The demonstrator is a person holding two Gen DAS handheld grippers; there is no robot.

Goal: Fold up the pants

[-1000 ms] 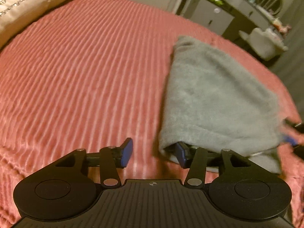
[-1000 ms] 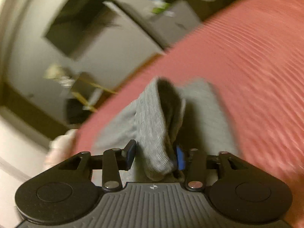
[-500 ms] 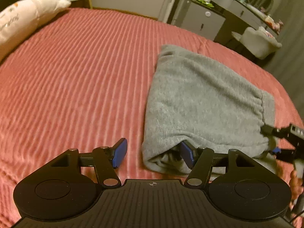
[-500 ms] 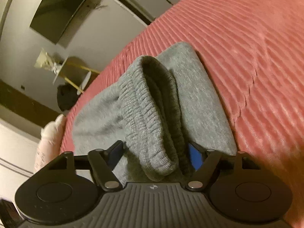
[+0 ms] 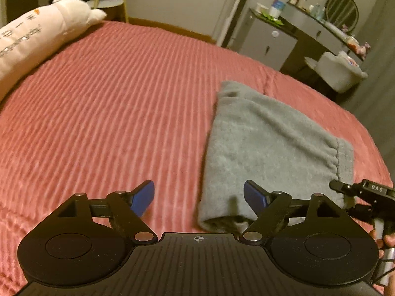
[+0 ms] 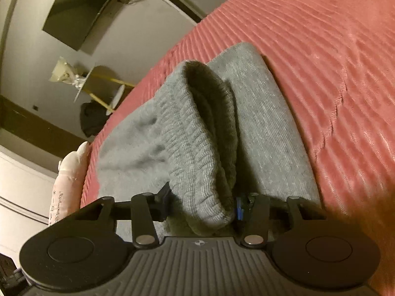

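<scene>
The grey pants (image 5: 266, 143) lie folded into a compact bundle on the pink ribbed bedspread (image 5: 111, 113), right of centre in the left wrist view. My left gripper (image 5: 198, 197) is open and empty, just in front of the bundle's near left corner. My right gripper (image 6: 201, 206) is shut on the ribbed waistband (image 6: 197, 148) of the pants, which stands up as a fold between its fingers. The right gripper also shows in the left wrist view (image 5: 363, 192) at the bundle's right edge.
A long white plush pillow (image 5: 37, 37) lies at the bed's far left. A grey dresser (image 5: 274, 37) with small items and a white chair (image 5: 340, 74) stand beyond the bed's far right edge. A dark wall screen (image 6: 81, 12) shows in the right wrist view.
My left gripper let go of the pants corner, opened wide and drew back. My right gripper opened briefly and has closed in again on the waistband fold.
</scene>
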